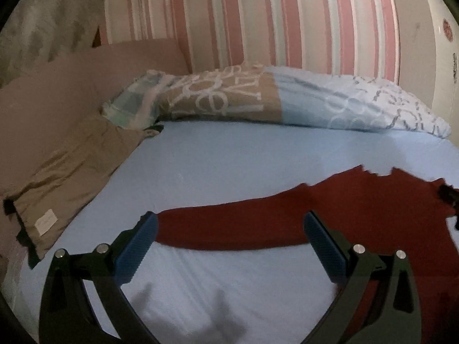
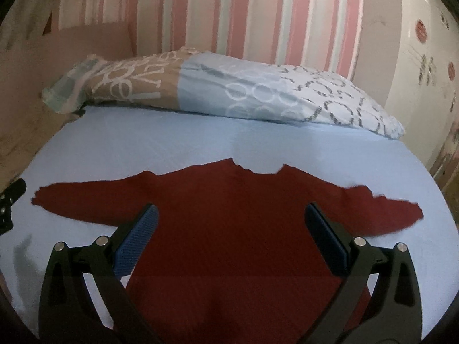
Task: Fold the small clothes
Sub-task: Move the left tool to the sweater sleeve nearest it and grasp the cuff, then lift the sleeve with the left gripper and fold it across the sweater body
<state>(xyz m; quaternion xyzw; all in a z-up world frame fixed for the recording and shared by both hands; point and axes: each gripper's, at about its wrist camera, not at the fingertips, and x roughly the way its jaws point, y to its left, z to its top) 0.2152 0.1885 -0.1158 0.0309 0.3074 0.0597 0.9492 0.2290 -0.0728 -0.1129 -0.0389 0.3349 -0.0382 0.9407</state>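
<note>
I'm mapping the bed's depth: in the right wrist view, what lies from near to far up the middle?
Right tongs → red sweater → bare blue sheet → patterned pillow → striped wall.

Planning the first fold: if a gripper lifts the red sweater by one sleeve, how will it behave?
The red sweater lies flat and limp on the sheet, so it will likely droop and trail. Its matte fabric looks unlikely to slip.
</note>
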